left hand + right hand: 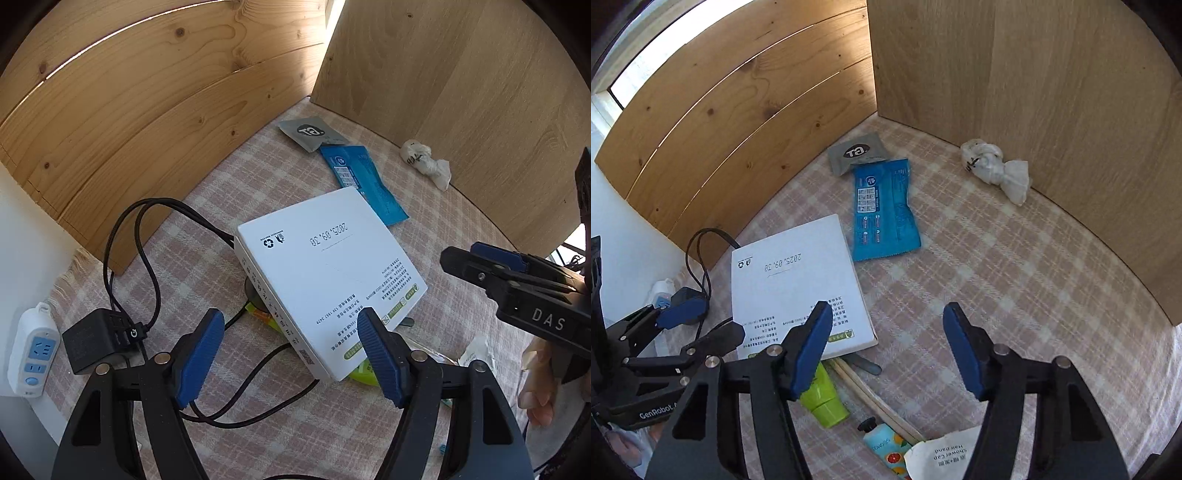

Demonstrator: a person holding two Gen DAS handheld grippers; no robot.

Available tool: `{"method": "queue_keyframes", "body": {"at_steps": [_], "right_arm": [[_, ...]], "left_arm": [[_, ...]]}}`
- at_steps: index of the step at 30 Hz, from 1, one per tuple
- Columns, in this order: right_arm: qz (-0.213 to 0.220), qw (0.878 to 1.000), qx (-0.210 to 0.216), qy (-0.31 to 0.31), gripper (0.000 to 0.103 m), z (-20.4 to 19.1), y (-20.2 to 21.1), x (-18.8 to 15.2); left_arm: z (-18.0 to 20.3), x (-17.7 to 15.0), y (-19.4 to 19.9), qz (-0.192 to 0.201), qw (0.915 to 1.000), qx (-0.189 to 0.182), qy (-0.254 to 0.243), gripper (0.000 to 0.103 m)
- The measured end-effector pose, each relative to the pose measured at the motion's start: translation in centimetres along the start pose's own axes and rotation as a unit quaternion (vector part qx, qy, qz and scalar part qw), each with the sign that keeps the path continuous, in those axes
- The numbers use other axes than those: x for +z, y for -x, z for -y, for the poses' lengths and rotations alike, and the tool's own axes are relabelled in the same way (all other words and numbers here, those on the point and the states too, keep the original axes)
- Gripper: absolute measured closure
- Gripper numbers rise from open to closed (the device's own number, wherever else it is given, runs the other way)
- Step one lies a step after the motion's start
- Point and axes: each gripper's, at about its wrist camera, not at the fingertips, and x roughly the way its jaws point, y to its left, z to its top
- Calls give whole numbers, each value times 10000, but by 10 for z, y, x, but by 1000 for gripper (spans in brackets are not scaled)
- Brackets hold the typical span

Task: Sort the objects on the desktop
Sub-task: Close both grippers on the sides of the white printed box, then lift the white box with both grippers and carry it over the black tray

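Note:
A flat white box [325, 273] with printed text lies tilted on other items on the checked cloth; it also shows in the right wrist view [798, 280]. My left gripper [291, 354] is open, its fingers above the box's near edge, empty. My right gripper [882, 350] is open and empty, to the right of the box, over a green tube [822, 393] and chopsticks [875, 400]. The right gripper shows at the right of the left wrist view [480, 264]. A blue wipes packet [884, 214] and a grey sachet [858, 153] lie beyond the box.
Wooden panels [1034, 92] wall the back and right. A crumpled white tissue [997, 168] lies by the right panel. A black charger [98, 338] with cables and a white power strip [31, 350] sit left. A hand cream tube [886, 448] and shower cap packet [945, 456] lie near.

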Motion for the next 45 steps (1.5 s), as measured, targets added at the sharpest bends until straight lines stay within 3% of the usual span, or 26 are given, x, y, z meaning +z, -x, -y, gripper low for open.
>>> {"method": "queue_keyframes", "body": {"at_steps": [2,5,13,15,23,32,39,45], "right_arm": [[-137,9998,147,-30,54,-2,-12,6],[-266,9988,361,-190,54,0,-27,15],[-561,9948,702,-476,57,-3,-57,23],[-588,9911,977,-684,68,0,-58,24],[-563,9914,823,-850,68,8,-39,0],[3,9880,442,-1478,68,45,25,-52],[515,9767,-78,-2081,68,87,96,-118],[929,9508,-595,-2894,68,136,165,-202]], "left_arm": [[1,0,-5,-93,9999,-94,13,37],[0,1,-11,-190,9996,-219,70,47],[-2,7,-26,-371,9975,-554,236,55],[-4,8,-28,-363,9974,-574,231,54],[8,9,-26,-310,9973,-659,3,60],[72,-6,-6,-228,9923,-996,-698,60],[152,-32,17,-177,9762,-1489,-1566,60],[243,-74,33,-290,9461,-1920,-2592,60]]}}
